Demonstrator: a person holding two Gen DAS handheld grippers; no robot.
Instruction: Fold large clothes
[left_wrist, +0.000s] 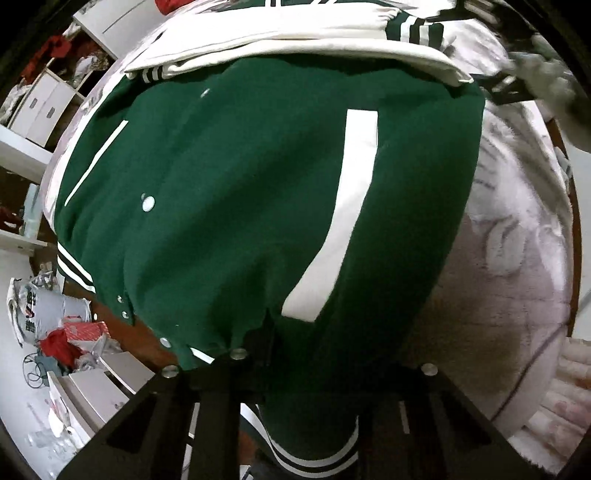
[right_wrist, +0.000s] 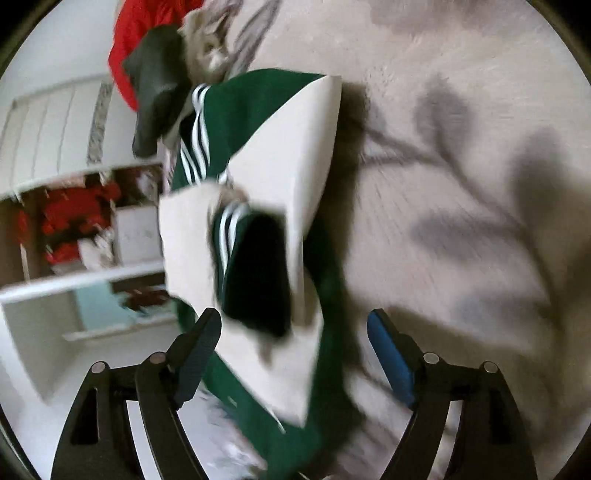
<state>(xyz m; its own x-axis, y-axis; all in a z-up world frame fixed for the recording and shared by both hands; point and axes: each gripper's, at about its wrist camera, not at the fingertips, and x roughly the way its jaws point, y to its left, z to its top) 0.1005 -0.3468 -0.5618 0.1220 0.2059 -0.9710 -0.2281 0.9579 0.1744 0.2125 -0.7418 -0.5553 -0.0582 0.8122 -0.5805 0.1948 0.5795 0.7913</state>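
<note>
the green and white jacket (left_wrist: 240, 192) is spread on a pale fleecy blanket (left_wrist: 517, 229), 1 cream sleeve (left_wrist: 280, 40) laid across its top. the left tongs (left_wrist: 295, 373) are nearly closed on the striped hem; the right tongs (right_wrist: 293, 354) are held wide, gripping nothing, the sleeve just ahead. a fold is judged underway; next, the hem is to be carried over.

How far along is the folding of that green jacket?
Partly done. Both cream sleeves already lie folded across the upper part of the green jacket. In hand: the left gripper is shut on the jacket's striped hem, while the right gripper stands open just above the sleeves, holding nothing. Left to do: the body still lies at full length on the bed cover, not yet folded up.
</note>
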